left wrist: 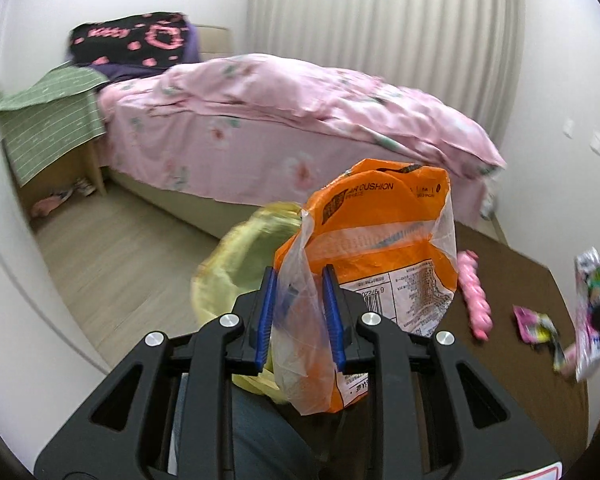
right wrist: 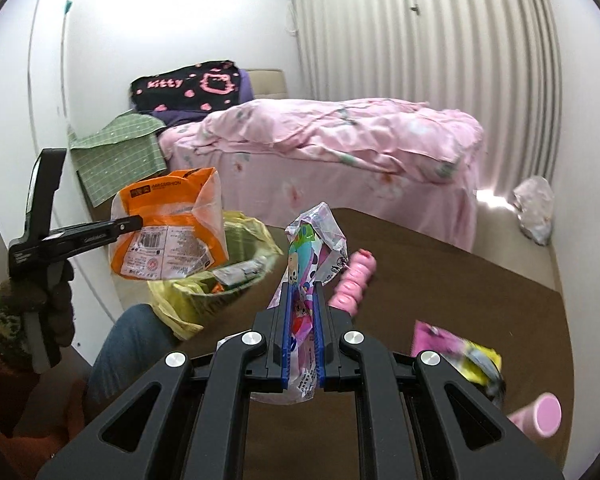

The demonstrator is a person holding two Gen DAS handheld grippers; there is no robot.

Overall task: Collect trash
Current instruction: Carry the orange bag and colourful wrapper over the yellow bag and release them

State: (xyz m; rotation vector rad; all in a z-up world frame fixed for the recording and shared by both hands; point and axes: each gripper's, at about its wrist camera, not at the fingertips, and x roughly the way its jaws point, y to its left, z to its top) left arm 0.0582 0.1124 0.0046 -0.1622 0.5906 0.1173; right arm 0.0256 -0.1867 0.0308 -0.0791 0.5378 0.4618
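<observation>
Left tongs [left wrist: 299,316] clamp an orange bag [left wrist: 380,248] above the lined bin [right wrist: 220,276] for dropping, while right tongs [right wrist: 303,316] pinch a candy wrapper [right wrist: 312,248] over the counter [right wrist: 460,280].

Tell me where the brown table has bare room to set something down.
The brown table is bare along its far side toward the pink bed, beyond the pink ridged roll. It is crowded nearer: the crumpled pink-and-yellow wrapper and the pink cylinder sit at right.
</observation>
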